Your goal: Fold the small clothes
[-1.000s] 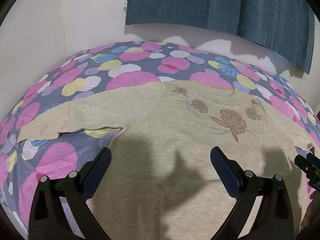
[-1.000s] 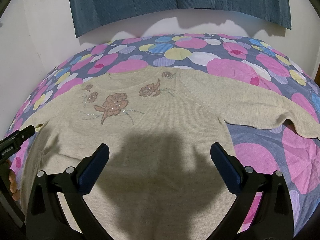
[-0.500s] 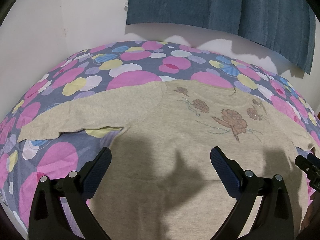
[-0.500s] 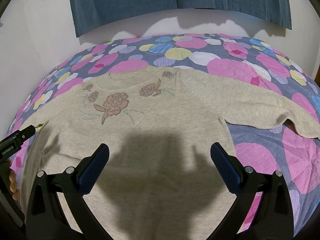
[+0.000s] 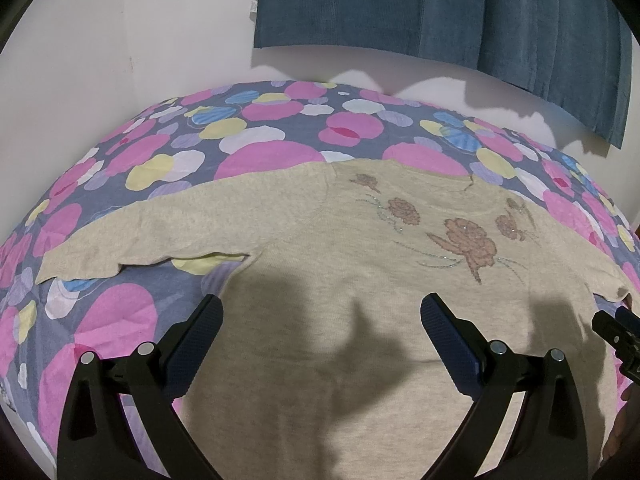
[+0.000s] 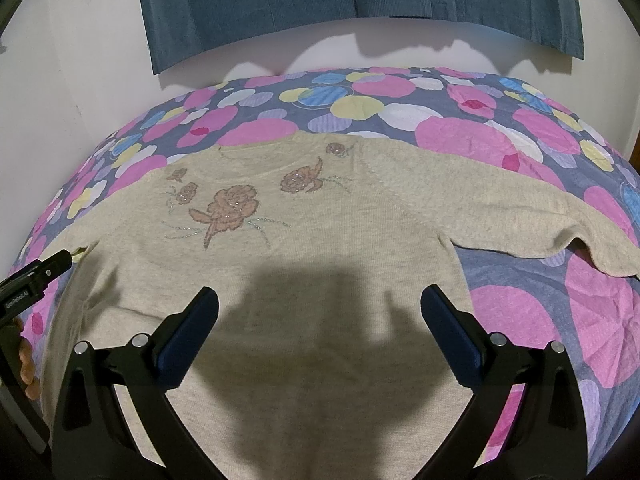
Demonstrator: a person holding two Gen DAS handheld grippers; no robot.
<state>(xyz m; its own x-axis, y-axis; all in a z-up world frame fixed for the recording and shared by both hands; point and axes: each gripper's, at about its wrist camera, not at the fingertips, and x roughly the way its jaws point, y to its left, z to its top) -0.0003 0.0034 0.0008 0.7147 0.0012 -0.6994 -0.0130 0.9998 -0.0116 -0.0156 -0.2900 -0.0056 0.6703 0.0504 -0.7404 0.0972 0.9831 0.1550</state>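
While the beige sweater (image 5: 320, 320) lies flat, face up on the flowered bedspread (image 5: 120, 320), each sleeve (image 6: 520, 216) should be taken near its cuff — the left hand-held gripper (image 5: 320, 312) and right hand-held gripper (image 6: 320, 304) both gape, empty.

The sweater (image 5: 320, 320) lies flat on the bed (image 5: 120, 320), neckline toward the wall (image 5: 160, 60), sleeves spread left and right. A curtain (image 5: 400, 8) hangs behind the bed. Both grippers, left (image 5: 320, 316) and right (image 6: 320, 308), seem to hover over the sweater's lower half, side by side.
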